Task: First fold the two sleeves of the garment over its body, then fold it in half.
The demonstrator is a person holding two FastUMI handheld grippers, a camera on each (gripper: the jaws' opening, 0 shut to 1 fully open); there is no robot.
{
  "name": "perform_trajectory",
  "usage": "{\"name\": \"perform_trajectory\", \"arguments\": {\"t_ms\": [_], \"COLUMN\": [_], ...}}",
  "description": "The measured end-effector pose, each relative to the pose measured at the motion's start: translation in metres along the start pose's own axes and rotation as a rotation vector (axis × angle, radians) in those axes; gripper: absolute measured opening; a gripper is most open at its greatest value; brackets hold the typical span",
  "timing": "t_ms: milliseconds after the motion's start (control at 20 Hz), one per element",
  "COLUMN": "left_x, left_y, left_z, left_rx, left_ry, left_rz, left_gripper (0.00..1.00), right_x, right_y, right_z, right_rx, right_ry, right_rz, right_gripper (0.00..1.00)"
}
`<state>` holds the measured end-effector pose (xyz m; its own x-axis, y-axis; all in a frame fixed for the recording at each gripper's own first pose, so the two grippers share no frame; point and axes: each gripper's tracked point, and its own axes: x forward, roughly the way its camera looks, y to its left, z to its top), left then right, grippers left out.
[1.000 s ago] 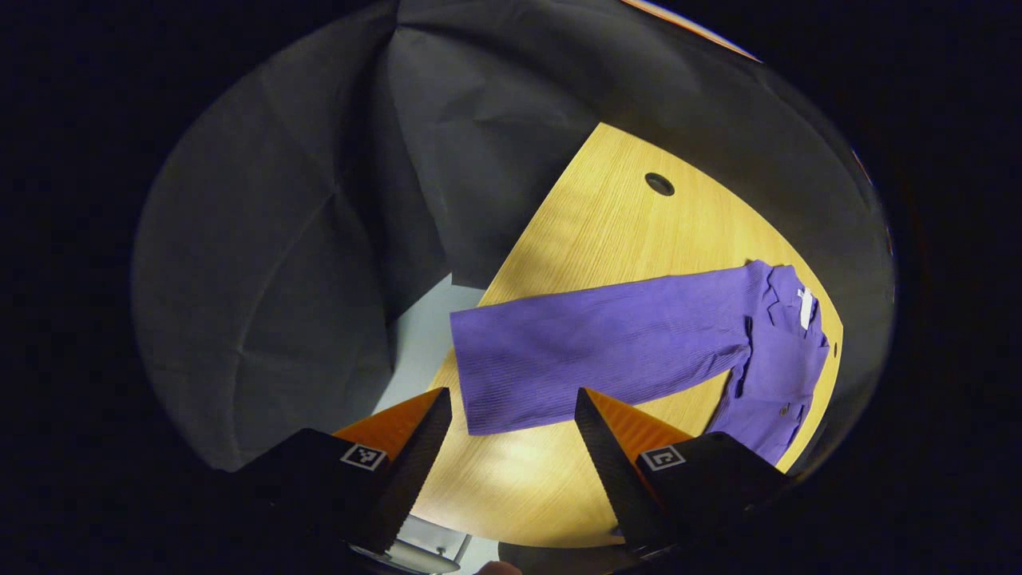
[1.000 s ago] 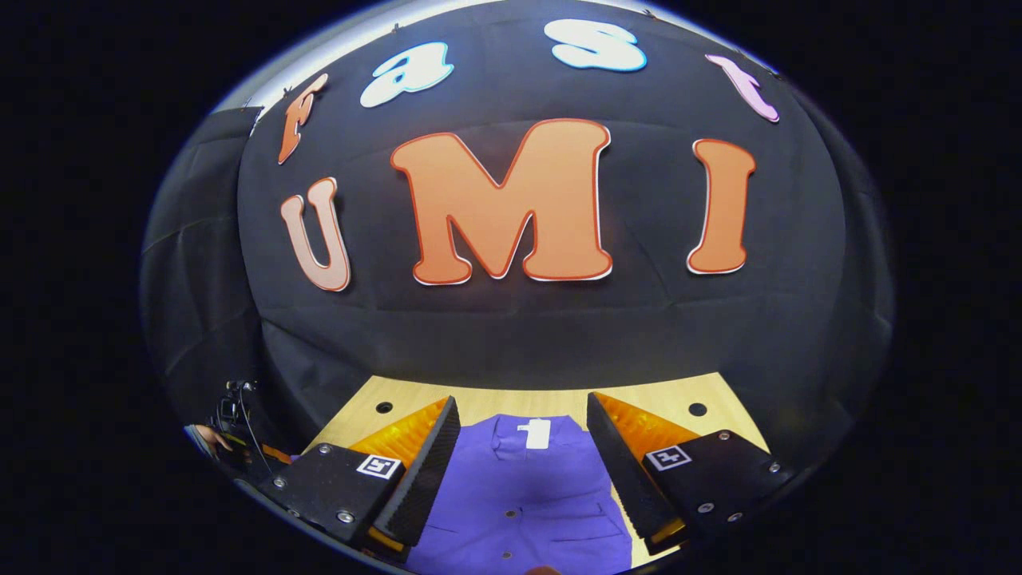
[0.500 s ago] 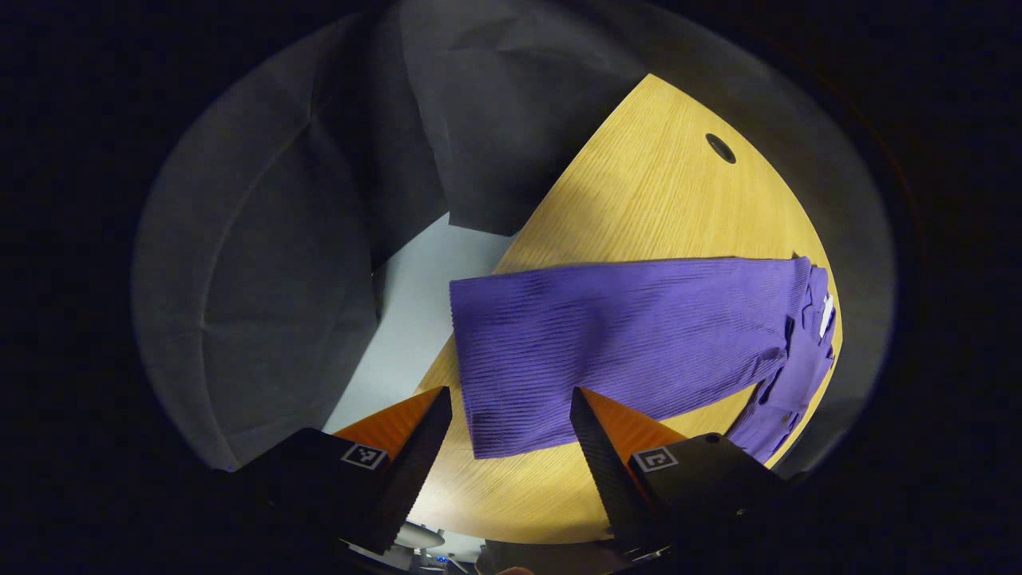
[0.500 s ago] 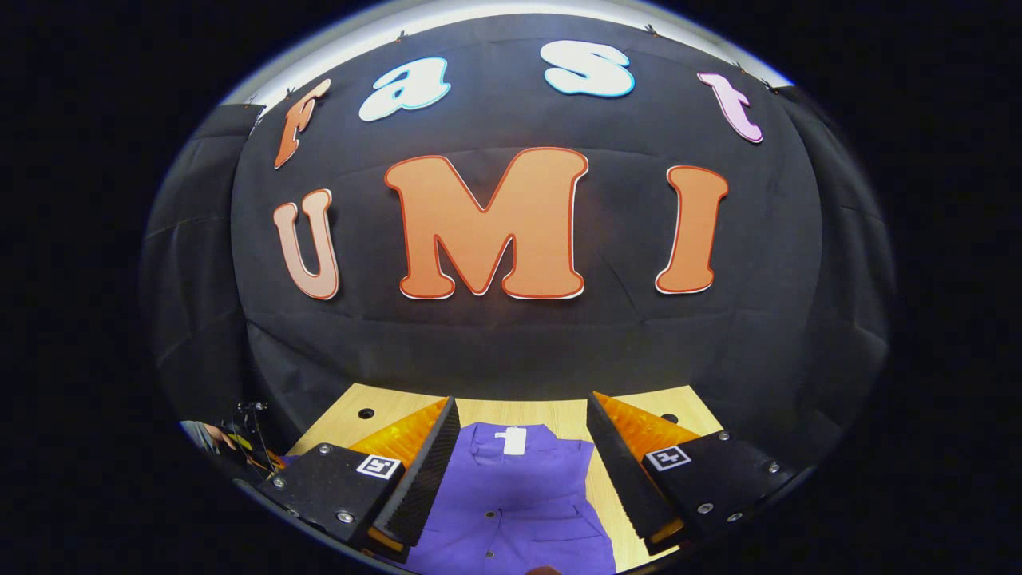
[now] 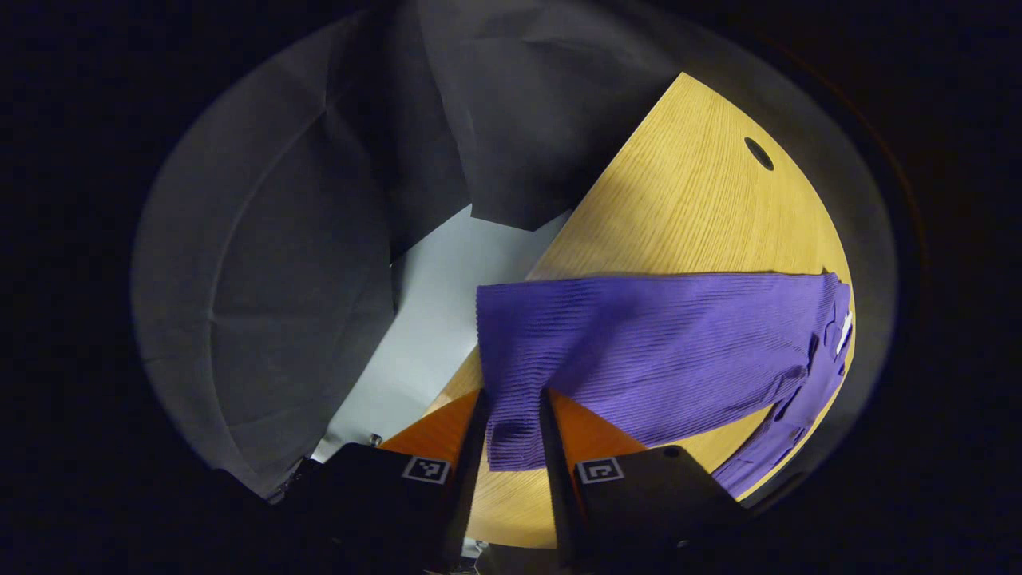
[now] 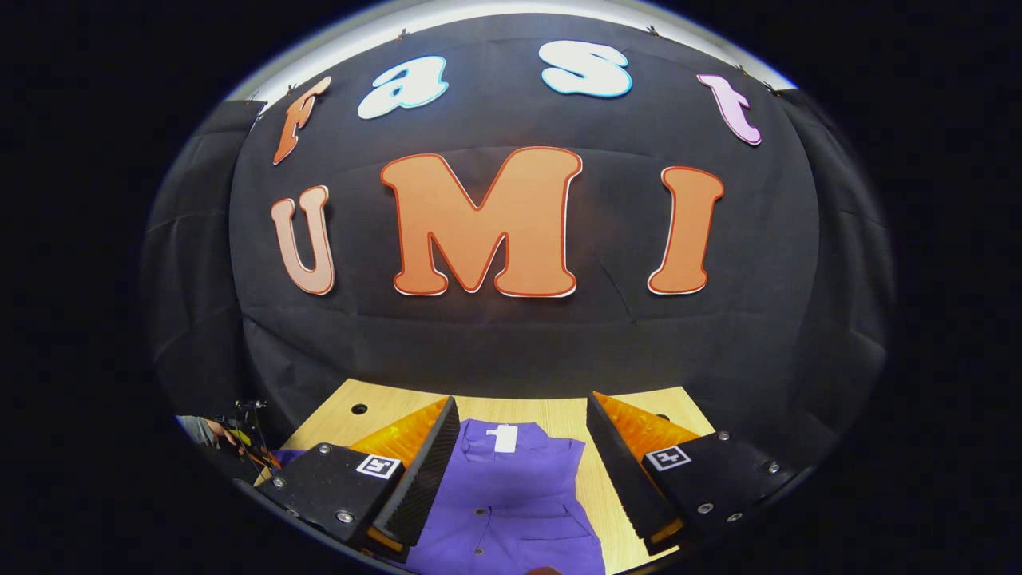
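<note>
Left gripper [image 5: 511, 415]: jaws clamped on the cuff end of the purple garment's sleeve [image 5: 639, 351], at the near edge of the wooden bench [image 5: 687, 208]. Sleeve runs flat across the bench to the garment [image 5: 814, 375] body beyond.

Right gripper [image 6: 519, 447]: jaws wide apart, above the garment's collar end, buttons showing.

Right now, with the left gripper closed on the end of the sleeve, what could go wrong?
1. The left gripper pinches only the cuff edge of the purple sleeve, so the knit may slip out when lifted.
2. The right gripper hangs open above the garment body; nothing pins it, so pulling may drag it across the table.
</note>
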<state>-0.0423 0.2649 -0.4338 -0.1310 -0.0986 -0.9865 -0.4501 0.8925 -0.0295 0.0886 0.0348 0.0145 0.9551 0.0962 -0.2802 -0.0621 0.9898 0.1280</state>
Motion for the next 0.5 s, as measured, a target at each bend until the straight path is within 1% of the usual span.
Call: {"name": "perform_trajectory", "arguments": {"t_ms": [50,150,300,400,500], "left_x": [0.002,0.0,-0.011,-0.028,-0.049], "left_y": [-0.006,-0.007,-0.016,-0.027,-0.048], "left_z": [0.001,0.007,0.005,0.01,0.015], "left_rx": [-0.016,-0.013,-0.002,0.049,0.113], "left_ry": [-0.006,-0.007,-0.021,-0.061,-0.101], "left_rz": [-0.017,-0.027,-0.052,-0.057,-0.068], "left_gripper": [0.38,0.1,0.06,0.04,0.04], "right_x": [-0.001,0.002,0.001,0.0,0.0], "right_y": [-0.003,-0.009,-0.022,-0.032,-0.039], "right_z": [-0.002,-0.005,-0.008,-0.01,-0.009], "right_rx": [0.003,0.016,0.023,0.023,0.044], "right_ry": [0.004,0.014,0.018,0.022,0.023], "right_rz": [-0.001,0.002,0.0,-0.011,-0.007], "right_gripper": [0.96,0.95,0.95,0.95,0.95]}}
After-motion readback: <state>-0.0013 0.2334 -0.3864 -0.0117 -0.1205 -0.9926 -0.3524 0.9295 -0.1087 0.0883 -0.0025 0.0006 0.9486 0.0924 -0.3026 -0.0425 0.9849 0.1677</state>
